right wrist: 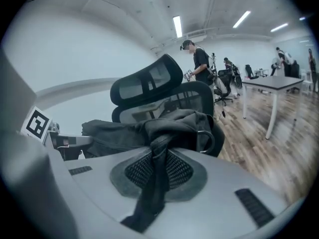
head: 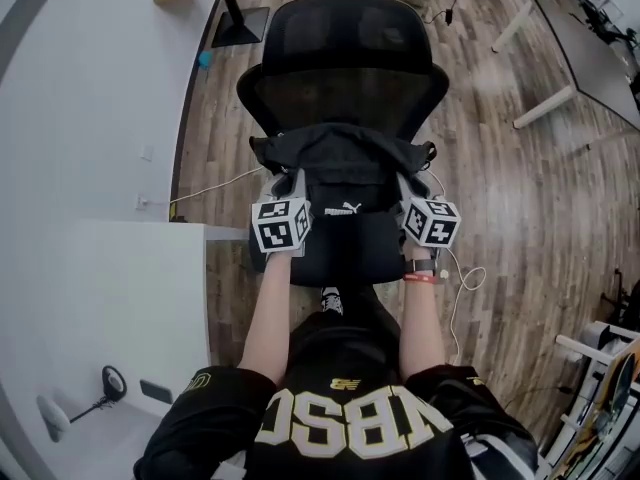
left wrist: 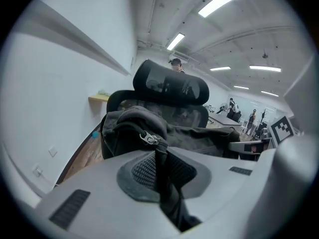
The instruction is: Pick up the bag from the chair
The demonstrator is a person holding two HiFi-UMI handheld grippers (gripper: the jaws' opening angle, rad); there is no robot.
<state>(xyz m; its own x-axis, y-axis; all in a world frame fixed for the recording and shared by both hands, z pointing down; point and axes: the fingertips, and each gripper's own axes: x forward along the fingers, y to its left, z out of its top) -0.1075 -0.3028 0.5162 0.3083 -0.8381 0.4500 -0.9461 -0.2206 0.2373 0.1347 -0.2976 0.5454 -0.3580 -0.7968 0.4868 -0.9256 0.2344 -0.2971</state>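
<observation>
Your bag (head: 345, 173), black with a small white logo (head: 342, 209), hangs between the two grippers above the seat of the black mesh chair (head: 345, 58). Its long axis runs side to side, from one gripper across to the other and parallel to the backrest. The logo face is turned up towards your head and reads upright from where you stand. Black bag on black seat hides whether the lower edge is clear of the cushion.

Your left gripper (left wrist: 160, 156) has its jaws closed on a black strap (left wrist: 168, 188) at the bag's left end. The webbing runs down between the ribbed pads, and a zip pull (left wrist: 148, 138) sits just beyond the tips. Your right gripper (right wrist: 160, 151) is clamped the same way on the strap (right wrist: 152, 188) at the other end, with a metal ring (right wrist: 208, 136) just past it.

Both grippers point away from you towards the backrest and tilt somewhat downward, with their marker cubes level with each other on either side of the logo. Your left forearm (head: 268, 313) and right forearm (head: 422, 318) reach out bare and roughly parallel. They are held apart by the width of the bag, and there is a band (head: 422, 277) on the right wrist.
</observation>
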